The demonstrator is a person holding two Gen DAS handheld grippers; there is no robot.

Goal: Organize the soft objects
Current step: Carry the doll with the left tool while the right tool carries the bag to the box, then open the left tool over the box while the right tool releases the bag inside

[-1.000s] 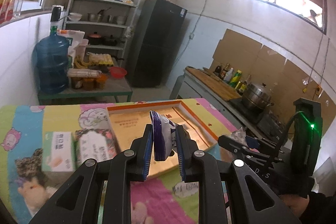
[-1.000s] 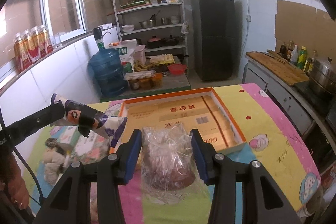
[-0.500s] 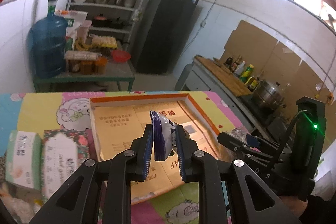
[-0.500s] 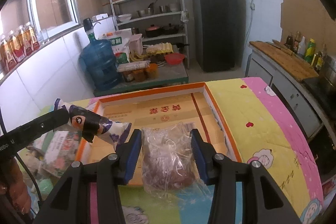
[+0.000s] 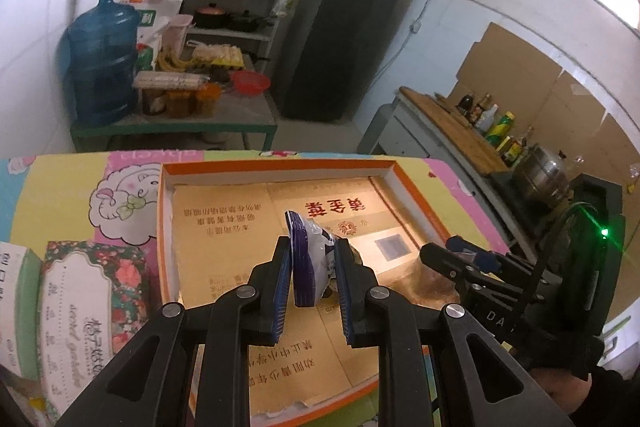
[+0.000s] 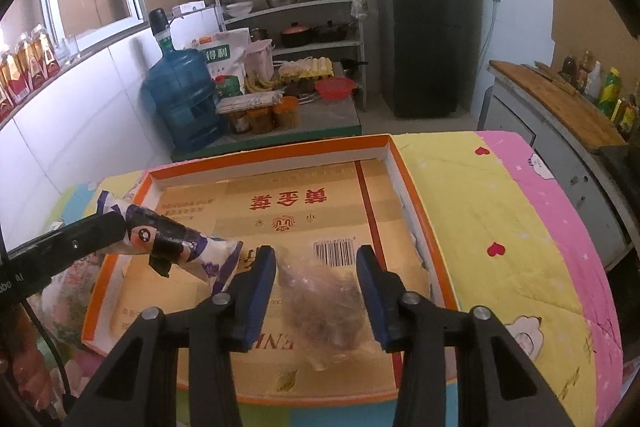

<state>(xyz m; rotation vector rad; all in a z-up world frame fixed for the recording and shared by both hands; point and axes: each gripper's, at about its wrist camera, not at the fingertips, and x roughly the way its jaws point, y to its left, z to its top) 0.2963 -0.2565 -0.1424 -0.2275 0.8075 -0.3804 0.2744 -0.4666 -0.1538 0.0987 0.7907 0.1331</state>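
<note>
A shallow orange-rimmed cardboard tray lies on the cartoon-print tablecloth. My left gripper hangs over the tray's floor, shut on a purple and white snack packet that stands on edge between the pads. In the right wrist view that packet sticks out over the tray's left side. My right gripper is low over the tray's near right part. Its jaws are closing on a clear plastic bag of brownish stuff that fills the gap between them. The bag's bottom hangs at or near the tray floor.
Two tissue boxes, one floral and one green, lie left of the tray. Beyond the table stand a low bench with a blue water jug, shelves and a dark fridge. A counter with bottles runs along the right.
Both grippers have moved forward and down, from in front of the tray to over its floor, each still carrying its item. The tray now fills more of both views.
</note>
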